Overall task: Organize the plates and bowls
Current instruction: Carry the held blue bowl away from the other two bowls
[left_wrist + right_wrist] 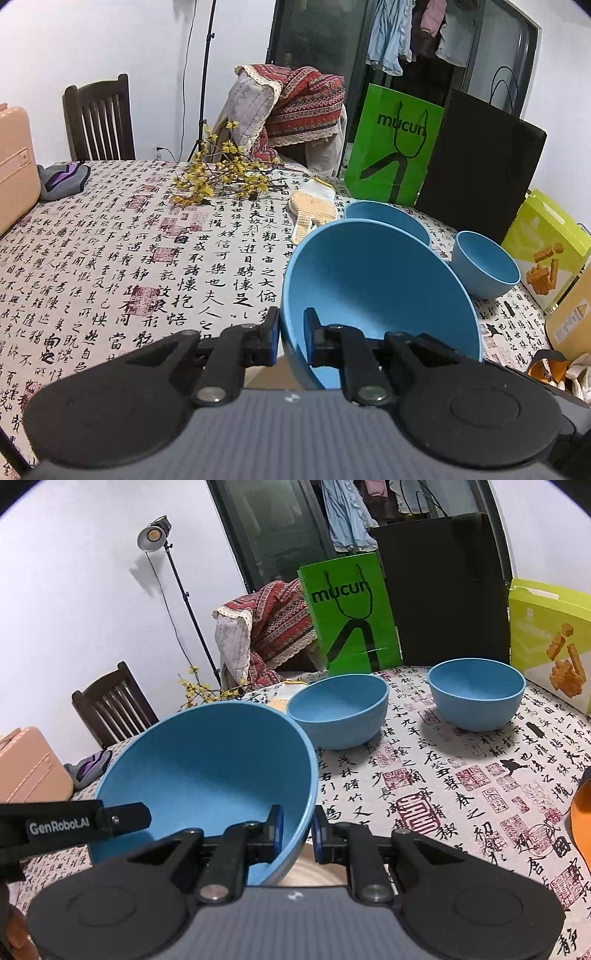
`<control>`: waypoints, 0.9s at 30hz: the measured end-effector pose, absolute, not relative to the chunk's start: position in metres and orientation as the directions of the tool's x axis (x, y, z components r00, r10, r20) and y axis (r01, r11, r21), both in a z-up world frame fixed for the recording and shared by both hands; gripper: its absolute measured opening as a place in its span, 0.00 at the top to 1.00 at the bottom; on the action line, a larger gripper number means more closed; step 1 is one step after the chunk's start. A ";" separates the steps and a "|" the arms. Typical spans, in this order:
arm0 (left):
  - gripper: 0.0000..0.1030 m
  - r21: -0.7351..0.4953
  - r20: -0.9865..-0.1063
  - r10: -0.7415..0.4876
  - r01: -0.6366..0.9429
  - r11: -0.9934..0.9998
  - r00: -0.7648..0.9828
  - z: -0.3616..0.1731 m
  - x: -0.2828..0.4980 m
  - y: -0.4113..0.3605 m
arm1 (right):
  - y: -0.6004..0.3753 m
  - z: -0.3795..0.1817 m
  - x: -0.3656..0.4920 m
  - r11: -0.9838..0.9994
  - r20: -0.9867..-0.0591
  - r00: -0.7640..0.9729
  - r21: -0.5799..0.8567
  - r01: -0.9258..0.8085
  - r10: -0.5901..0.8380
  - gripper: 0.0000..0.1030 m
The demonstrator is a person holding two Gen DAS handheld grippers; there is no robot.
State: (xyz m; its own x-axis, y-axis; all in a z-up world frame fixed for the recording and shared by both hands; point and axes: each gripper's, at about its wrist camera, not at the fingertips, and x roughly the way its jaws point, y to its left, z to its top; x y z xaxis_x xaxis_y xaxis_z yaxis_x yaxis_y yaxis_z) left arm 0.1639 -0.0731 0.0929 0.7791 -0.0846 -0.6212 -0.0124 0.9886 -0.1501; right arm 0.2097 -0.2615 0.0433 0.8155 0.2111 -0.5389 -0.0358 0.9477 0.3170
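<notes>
**Both claws clamped on one large blue bowl, held tilted above the tabletop**

Left claw: jaws nearly closed, pinching the rim of the large blue bowl, one pad outside the wall, one inside. Right claw: same narrow pinch on the opposite rim of that bowl, left pad inside, right pad outside. In the right wrist view the left claw's finger reaches in from the left edge onto the bowl's far-side rim.

Bowl is empty, tipped so its opening faces the cameras; it looks lifted clear of the cloth, though its underside is hidden.

Beyond it, two smaller blue bowls stand upright on the tabletop, which is covered in a calligraphy-print cloth: the middle bowl just behind the held one, the right-hand bowl a little apart from it, further right. The two do not touch.

Far edge, right side: a green paper bag, a black bag beside it, a yellow-green snack box.

Left wrist view, farther left: a pale knit glove near the middle bowl, a spray of yellow-flowered branches, a grey-purple cloth, a peach-coloured case at the left edge.
</notes>
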 end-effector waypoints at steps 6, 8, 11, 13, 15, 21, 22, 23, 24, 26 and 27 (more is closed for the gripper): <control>0.87 -0.157 -0.622 -0.081 -0.023 0.987 0.779 0.092 0.162 -0.063 | -0.254 0.043 0.211 0.948 -0.543 0.810 0.314 -0.047 0.220 0.85; 0.87 -0.158 -0.620 -0.078 -0.028 0.987 0.781 0.092 0.161 -0.060 | -0.252 0.043 0.212 0.949 -0.544 0.809 0.312 -0.052 0.224 0.85; 0.87 -0.162 -0.617 -0.075 -0.034 0.986 0.783 0.093 0.161 -0.055 | -0.246 0.044 0.212 0.949 -0.544 0.807 0.308 -0.061 0.229 0.85; 0.87 -0.160 -0.616 -0.071 -0.036 0.986 0.785 0.093 0.160 -0.052 | -0.244 0.043 0.213 0.949 -0.545 0.806 0.308 -0.066 0.233 0.85; 0.87 -0.162 -0.613 -0.069 -0.040 0.986 0.787 0.093 0.159 -0.049 | -0.240 0.043 0.213 0.949 -0.545 0.804 0.306 -0.071 0.236 0.85; 0.87 -0.168 -0.615 -0.058 -0.058 0.984 0.787 0.092 0.157 -0.037 | -0.230 0.044 0.213 0.949 -0.546 0.800 0.303 -0.088 0.248 0.85; 0.87 -0.168 -0.614 -0.056 -0.062 0.984 0.787 0.092 0.157 -0.035 | -0.228 0.044 0.213 0.949 -0.547 0.799 0.303 -0.091 0.251 0.85; 0.87 -0.170 -0.614 -0.054 -0.065 0.983 0.787 0.092 0.156 -0.032 | -0.226 0.044 0.213 0.948 -0.548 0.797 0.302 -0.094 0.254 0.85; 0.87 -0.171 -0.614 -0.052 -0.069 0.983 0.787 0.092 0.156 -0.029 | -0.224 0.044 0.213 0.948 -0.548 0.796 0.302 -0.098 0.257 0.85; 0.87 -0.174 -0.614 -0.047 -0.077 0.982 0.788 0.092 0.155 -0.024 | -0.219 0.044 0.213 0.947 -0.548 0.794 0.303 -0.105 0.263 0.85; 0.87 -0.175 -0.614 -0.045 -0.080 0.981 0.788 0.092 0.155 -0.021 | -0.217 0.044 0.213 0.947 -0.549 0.793 0.303 -0.108 0.266 0.85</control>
State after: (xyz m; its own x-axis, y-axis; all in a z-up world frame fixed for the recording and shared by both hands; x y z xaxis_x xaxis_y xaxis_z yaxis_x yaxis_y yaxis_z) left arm 0.1547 -0.0214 0.0921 0.7883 -0.0452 -0.6137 -0.0804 0.9812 -0.1755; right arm 0.2133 -0.2169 0.0440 0.7926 0.2662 -0.5486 -0.1083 0.9468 0.3030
